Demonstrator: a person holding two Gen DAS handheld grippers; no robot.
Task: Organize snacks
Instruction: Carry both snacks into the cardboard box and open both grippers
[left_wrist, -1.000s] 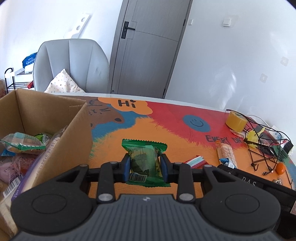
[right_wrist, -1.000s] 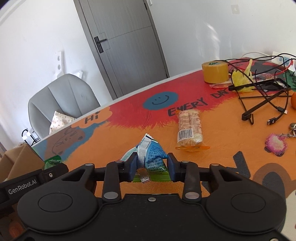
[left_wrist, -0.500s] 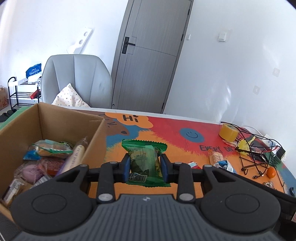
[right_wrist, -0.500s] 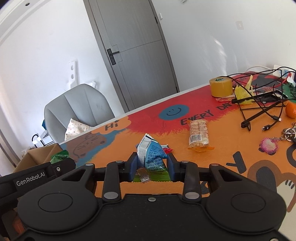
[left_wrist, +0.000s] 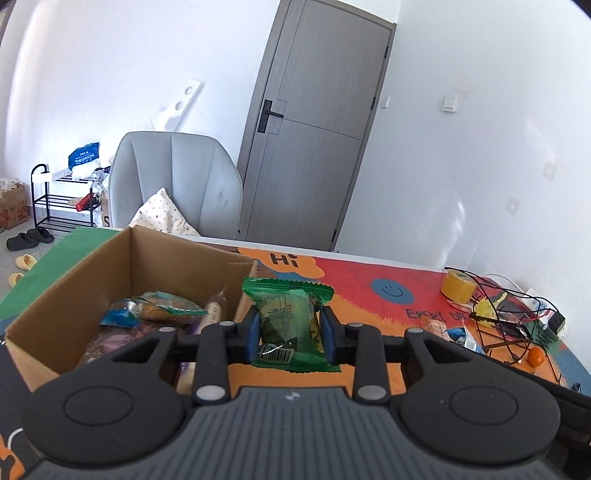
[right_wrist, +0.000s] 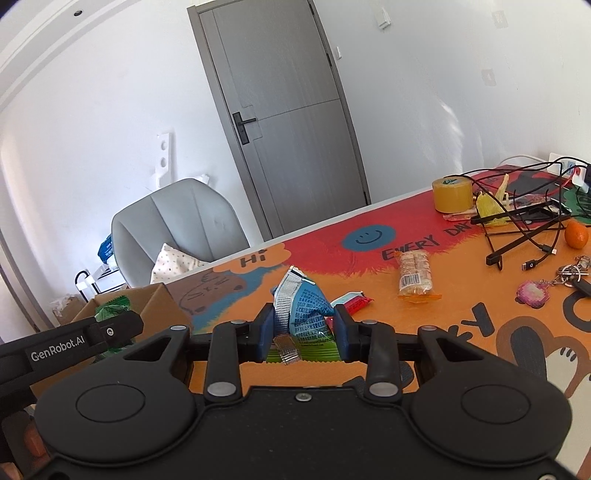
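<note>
Cardboard is filling up: the box (left_wrist: 74, 295) ahead and to the left of my left tongs (left_wrist: 289, 332) is already holding several wrapped snacks, too jumbled to count. My left tongs are clamping one green packet (left_wrist: 288, 321) just beside the box's near corner. My right tongs (right_wrist: 303, 332) are pinching one blue packet (right_wrist: 306, 314) above the orange mat (right_wrist: 461, 332). Two are waiting beyond them: one clear-wrapped cracker pack (right_wrist: 413, 271) and one red-and-white bar (right_wrist: 351, 301), so I am judging the job roughly half done.

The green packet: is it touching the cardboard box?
Cannot tell. In the left wrist view the green packet, held by the left gripper, overlaps the cardboard box corner; no gap shows.
</note>
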